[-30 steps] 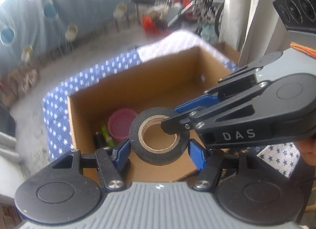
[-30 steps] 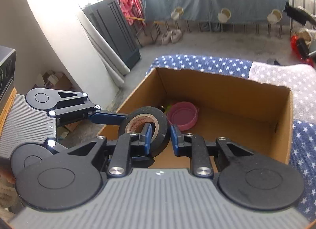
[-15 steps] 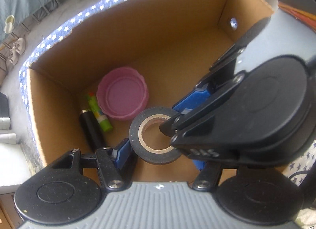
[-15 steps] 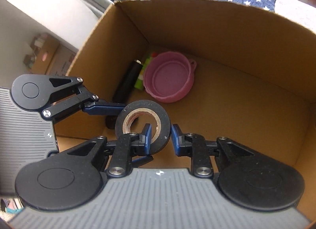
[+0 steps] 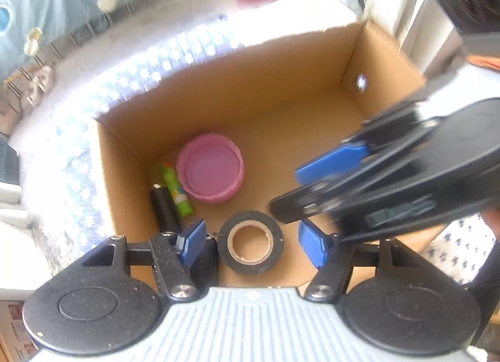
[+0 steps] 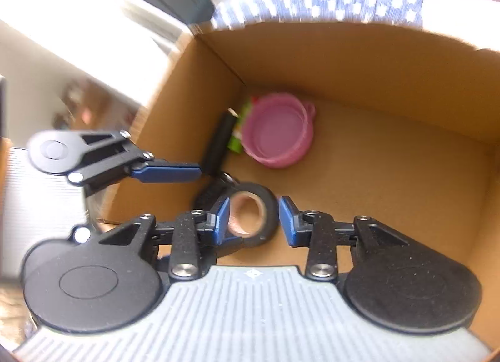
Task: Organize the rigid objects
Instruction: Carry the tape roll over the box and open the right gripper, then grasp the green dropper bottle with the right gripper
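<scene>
Tape roll lies low at frame centre on the box floor, loose between the right gripper's opening jaws.

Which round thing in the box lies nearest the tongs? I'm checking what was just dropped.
The black tape roll, lying flat between the left tongs, with the right tongs opening around it. The pink bowl sits further back, beside the green tube.

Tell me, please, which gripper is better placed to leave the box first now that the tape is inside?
Probably the right gripper: its jaws are opening around the tape, which lies in the box, and it sits above the left gripper, blocking it.
</scene>
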Demonstrator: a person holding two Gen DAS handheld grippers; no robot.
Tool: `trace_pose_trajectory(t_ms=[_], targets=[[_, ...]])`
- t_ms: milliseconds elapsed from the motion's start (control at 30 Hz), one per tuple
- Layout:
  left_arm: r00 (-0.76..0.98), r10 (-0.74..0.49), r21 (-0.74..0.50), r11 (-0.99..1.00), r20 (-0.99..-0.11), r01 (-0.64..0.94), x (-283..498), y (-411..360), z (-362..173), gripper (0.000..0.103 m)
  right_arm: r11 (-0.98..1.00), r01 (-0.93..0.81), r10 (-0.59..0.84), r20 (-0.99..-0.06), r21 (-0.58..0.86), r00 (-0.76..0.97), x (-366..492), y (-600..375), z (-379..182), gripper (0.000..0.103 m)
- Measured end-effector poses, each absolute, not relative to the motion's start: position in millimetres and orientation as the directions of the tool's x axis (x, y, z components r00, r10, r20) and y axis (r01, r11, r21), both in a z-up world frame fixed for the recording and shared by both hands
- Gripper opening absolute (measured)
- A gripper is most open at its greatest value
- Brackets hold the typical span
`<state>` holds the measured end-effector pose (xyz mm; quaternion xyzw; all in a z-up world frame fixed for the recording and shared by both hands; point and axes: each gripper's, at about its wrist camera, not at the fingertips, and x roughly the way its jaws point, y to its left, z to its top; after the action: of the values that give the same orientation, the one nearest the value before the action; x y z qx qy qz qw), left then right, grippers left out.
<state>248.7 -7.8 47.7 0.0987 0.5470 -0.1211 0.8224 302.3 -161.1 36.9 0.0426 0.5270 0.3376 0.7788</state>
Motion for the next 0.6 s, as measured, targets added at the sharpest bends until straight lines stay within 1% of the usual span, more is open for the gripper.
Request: trace_pose_trajectory(t_ms=[67,233,333,400,433,500,600], targets=[[0.439,-0.103,0.038,0.953,-0.893,0.301,230.0,-9.5,65.9,0.067,0.757,-0.491,0.608,-0.74,0.431,0.288,279.8,-179.0,58.4,0.04],[0.59,-0.147,0.045,0.954,-0.794,0.298,170.4,-12.1,101.0,0.069,0.742,-0.508,0.667,-0.561,0.438,0.49,199.5,-235.1,101.7,0.044],[0.654,-0.172,0.051,0.95,-0.737,0.308,131.6,-21.6,104.8,0.07,0.738,-0.494,0.672,-0.445,0.459,0.592,145.4,-268.6,107.5,0.046],[0.675,-0.191,0.048,0.946,-0.713,0.319,109.1,-30.9,98.2,0.071,0.741,-0.481,0.662,-0.385,0.469,0.644,112.6,-286.1,102.4,0.051],[0.681,-0.203,0.039,0.946,-0.704,0.322,100.0,-35.3,93.0,0.071,0.743,-0.472,0.654,-0.364,0.475,0.663,98.8,-291.4,96.2,0.055],[0.681,-0.222,0.009,0.948,-0.698,0.319,87.2,-43.3,79.6,0.071,0.757,-0.443,0.629,-0.351,0.481,0.694,77.0,-297.6,78.2,0.057],[0.67,-0.255,-0.022,0.942,-0.697,0.336,74.2,-59.8,54.1,0.07,0.787,-0.384,0.585,-0.387,0.483,0.712,63.5,-301.4,48.6,0.057]])
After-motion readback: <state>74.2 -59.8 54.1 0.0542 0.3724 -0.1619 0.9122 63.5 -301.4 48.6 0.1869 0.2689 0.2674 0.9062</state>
